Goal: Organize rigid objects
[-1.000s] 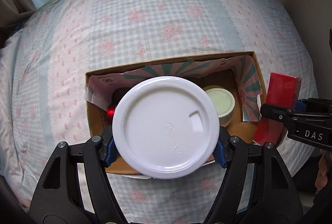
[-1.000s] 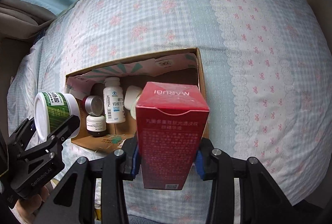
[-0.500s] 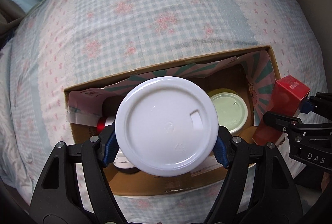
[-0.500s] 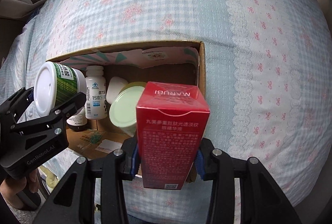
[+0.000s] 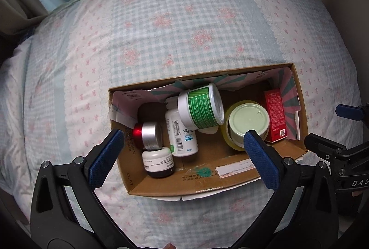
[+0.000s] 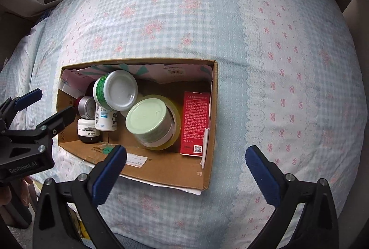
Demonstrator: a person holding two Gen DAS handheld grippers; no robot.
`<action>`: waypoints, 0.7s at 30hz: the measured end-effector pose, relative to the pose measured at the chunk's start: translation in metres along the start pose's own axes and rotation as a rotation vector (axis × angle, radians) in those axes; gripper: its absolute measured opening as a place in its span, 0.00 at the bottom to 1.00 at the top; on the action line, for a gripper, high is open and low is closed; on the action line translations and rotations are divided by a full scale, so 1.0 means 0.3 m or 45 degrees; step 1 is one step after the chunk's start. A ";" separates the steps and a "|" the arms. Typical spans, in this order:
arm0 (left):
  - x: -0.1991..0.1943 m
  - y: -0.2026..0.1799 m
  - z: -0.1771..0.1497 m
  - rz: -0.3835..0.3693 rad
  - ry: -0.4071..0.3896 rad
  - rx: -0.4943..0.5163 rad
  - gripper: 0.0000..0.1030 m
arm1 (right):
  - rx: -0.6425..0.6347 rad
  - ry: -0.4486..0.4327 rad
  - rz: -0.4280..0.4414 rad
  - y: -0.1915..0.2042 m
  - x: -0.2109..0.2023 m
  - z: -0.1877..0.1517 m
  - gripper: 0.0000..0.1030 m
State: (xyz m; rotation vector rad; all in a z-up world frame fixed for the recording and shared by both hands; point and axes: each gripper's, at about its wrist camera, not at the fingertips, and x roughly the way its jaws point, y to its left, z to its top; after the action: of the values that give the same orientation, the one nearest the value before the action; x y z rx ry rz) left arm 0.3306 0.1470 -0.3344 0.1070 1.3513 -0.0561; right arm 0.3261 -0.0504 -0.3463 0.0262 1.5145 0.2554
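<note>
My left gripper (image 5: 183, 156) has its fingers spread wide with nothing between the blue pads, and my right gripper (image 6: 185, 168) is just as wide and just as empty. Just ahead of my left fingertips lies the cardboard box (image 5: 161, 189) on the checked bedspread (image 5: 184, 29); my right fingers straddle its near right corner. Past my left pad stand a small dark-based jar (image 5: 158, 163) and a silver-capped pot (image 5: 150, 134). Between my left fingers a white bottle (image 5: 182, 136) lies flat, the green-labelled tub (image 5: 200, 108) tipped on top of it, probably for want of floor. Beyond my right pad sits the pale-green-lidded jar (image 5: 250, 121), the red carton (image 5: 275, 117) upright against the end wall
</note>
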 end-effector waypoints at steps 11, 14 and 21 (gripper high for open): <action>-0.315 -0.010 -0.144 -0.024 -0.178 -0.042 1.00 | -0.016 -0.187 0.007 0.061 -0.265 -0.134 1.00; -0.429 -0.011 -0.192 -0.038 -0.241 -0.059 1.00 | -0.023 -0.262 -0.017 0.078 -0.375 -0.187 1.00; -0.803 -0.034 -0.289 -0.051 -0.478 -0.075 1.00 | 0.004 -0.501 -0.056 0.106 -0.713 -0.320 1.00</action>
State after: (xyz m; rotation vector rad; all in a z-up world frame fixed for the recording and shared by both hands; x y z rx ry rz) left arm 0.1930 0.1411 -0.1184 0.0177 0.9789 -0.0667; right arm 0.2189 -0.0720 -0.1364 0.0434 1.1229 0.1988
